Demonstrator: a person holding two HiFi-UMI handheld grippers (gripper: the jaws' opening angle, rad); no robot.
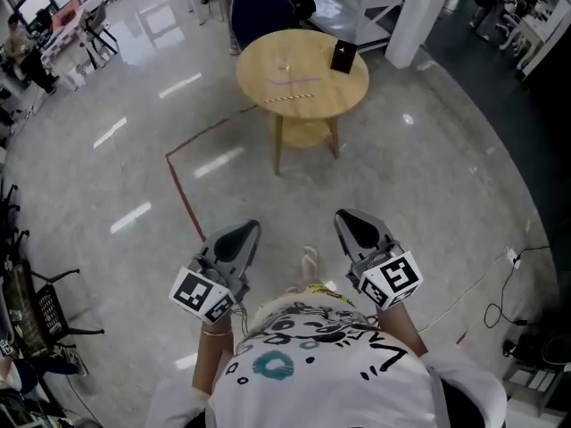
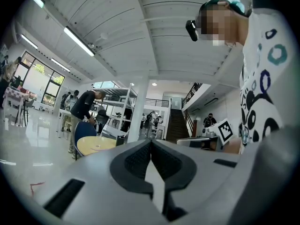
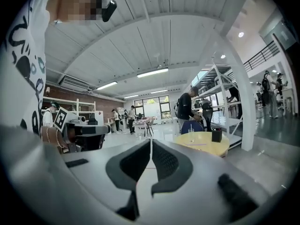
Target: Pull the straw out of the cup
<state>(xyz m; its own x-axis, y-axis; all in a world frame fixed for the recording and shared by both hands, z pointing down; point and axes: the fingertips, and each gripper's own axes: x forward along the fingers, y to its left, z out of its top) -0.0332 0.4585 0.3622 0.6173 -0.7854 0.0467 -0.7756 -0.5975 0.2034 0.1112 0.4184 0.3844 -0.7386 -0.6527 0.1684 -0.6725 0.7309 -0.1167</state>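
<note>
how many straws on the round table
3: a straw upright in the clear cup, a thin purple straw lying flat before it, a striped straw lying near the front edge of the round wooden table. All are small; others may be hidden.

Round table (image 1: 314, 74) carries cup (image 3: 191, 136), black box (image 1: 343, 56), striped straw (image 1: 290, 99).

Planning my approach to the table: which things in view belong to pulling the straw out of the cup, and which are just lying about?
Job: cup, straw standing in it, round table under them, left tool and right tool, both shut and empty.
Lying about: black box, striped straw and thin purple stick flat on the table, blue chair behind it.
</note>
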